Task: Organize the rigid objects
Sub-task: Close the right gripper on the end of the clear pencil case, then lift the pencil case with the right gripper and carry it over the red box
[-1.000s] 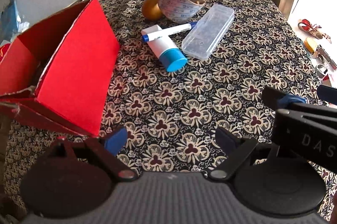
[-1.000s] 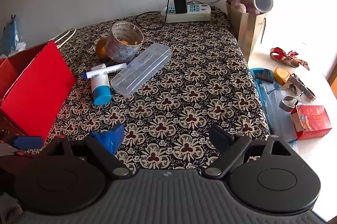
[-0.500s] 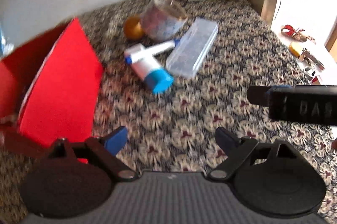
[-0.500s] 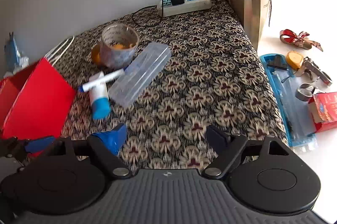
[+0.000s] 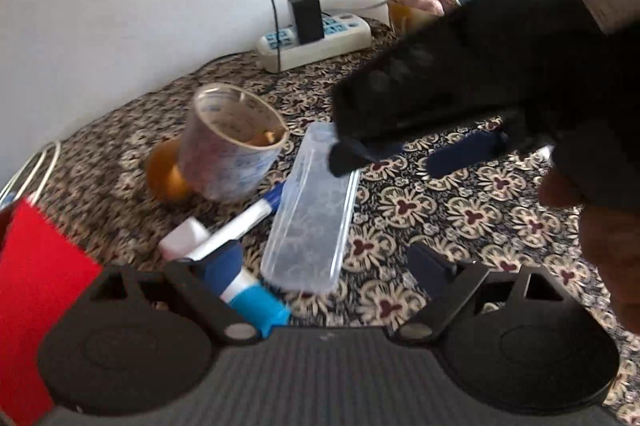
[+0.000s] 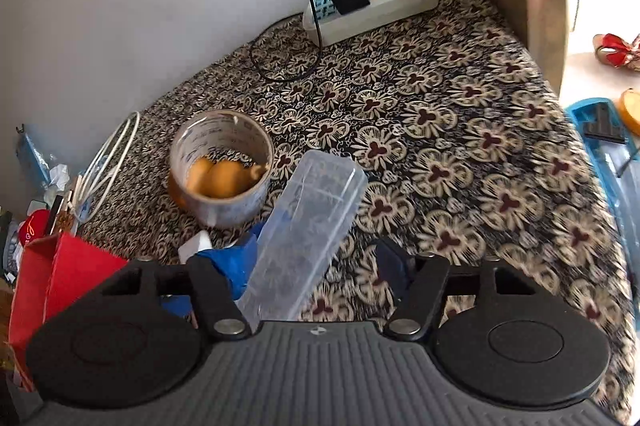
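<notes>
Right wrist view: R claw (image 6: 316, 266) now low over clear case (image 6: 308, 226), jaws wide, empty.
L claw (image 5: 328, 266): wide, empty, moved nearer too.
Next: prob case grab.

The left gripper (image 5: 326, 266) is held low, its jaws spread wide apart with nothing between them. The right gripper (image 6: 316, 262) is likewise spread, jaws well apart. In the left wrist view the right gripper's black body reaches in from the upper right, tilted downward to the left, with its two blue-tipped fingers (image 5: 464, 156) splayed and gripping nothing. A hand (image 5: 600, 226) wraps the handle at the right edge of that view, blurred and partly cut off.
</notes>
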`<state>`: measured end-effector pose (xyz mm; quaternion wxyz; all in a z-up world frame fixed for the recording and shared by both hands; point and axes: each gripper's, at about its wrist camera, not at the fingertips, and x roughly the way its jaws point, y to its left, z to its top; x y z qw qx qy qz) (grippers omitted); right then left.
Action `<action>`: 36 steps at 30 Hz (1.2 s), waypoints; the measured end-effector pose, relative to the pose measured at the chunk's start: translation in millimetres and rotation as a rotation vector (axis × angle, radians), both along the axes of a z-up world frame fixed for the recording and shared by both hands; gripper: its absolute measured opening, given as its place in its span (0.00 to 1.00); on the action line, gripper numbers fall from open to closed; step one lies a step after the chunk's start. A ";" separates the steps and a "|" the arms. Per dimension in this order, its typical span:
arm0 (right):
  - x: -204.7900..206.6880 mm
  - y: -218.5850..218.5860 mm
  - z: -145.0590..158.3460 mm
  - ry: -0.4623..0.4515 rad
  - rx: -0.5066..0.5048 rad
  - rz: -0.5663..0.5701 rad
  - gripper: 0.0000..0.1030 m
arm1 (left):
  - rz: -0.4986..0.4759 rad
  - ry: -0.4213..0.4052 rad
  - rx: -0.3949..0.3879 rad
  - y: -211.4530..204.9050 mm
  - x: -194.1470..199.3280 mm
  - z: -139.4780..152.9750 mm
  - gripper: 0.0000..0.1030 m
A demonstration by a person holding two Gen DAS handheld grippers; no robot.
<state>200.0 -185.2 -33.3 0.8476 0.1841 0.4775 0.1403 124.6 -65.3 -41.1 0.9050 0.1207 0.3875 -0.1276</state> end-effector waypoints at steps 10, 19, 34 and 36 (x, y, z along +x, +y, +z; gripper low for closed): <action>30.6 5.0 -31.8 0.101 0.086 -0.025 0.29 | -0.029 0.082 -0.028 -1.6 41.3 -26.2 0.79; 30.0 -2.0 -36.8 0.098 0.122 -0.014 0.26 | -0.037 0.126 -0.057 -0.4 48.8 -33.1 0.54; -83.3 -37.9 -42.5 0.219 0.207 0.042 0.22 | -0.058 0.211 -0.200 6.4 -69.7 -13.2 0.50; -101.9 -39.1 -43.2 0.229 0.208 0.061 0.22 | -0.062 0.214 -0.208 3.5 -92.6 -10.3 0.50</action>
